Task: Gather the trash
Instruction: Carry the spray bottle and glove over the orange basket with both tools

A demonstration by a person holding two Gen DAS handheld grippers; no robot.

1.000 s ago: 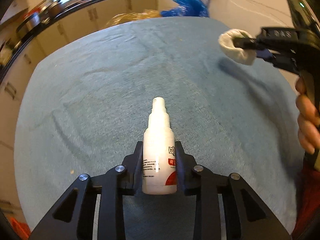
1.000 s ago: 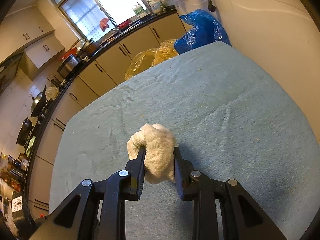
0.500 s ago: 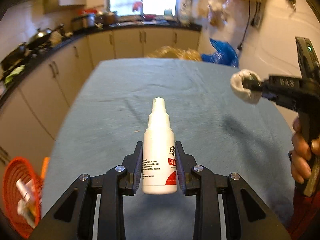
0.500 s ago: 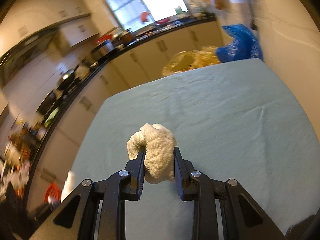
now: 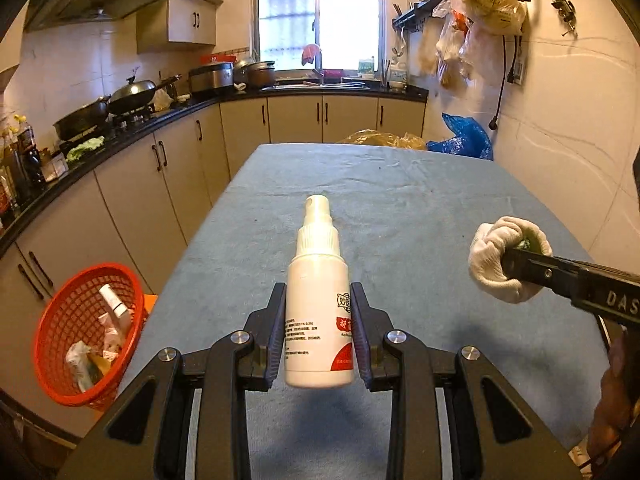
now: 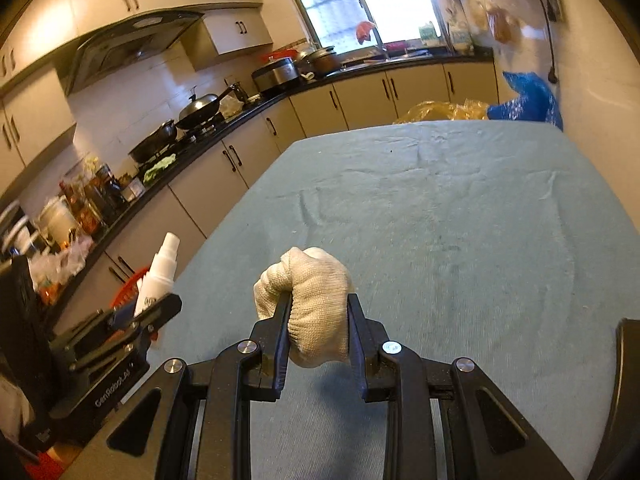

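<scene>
left wrist view showed the left tool clamped on a spray bottle, the right tool clamped on a balled cloth glove; both awaited the part-filled red basket down-left, tabletop otherwise bare.

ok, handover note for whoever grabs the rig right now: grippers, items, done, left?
Left gripper: shut on the white spray bottle, held clear above the blue-covered table.
Right gripper: shut on the balled white glove, also held clear of the table.
Red basket: on the floor off the table's left side, already holding several discarded items.
Done: both pieces picked up.
Left: carry the bottle and the glove over to the basket and release them, probably bottle first since the left gripper is nearer.
</scene>
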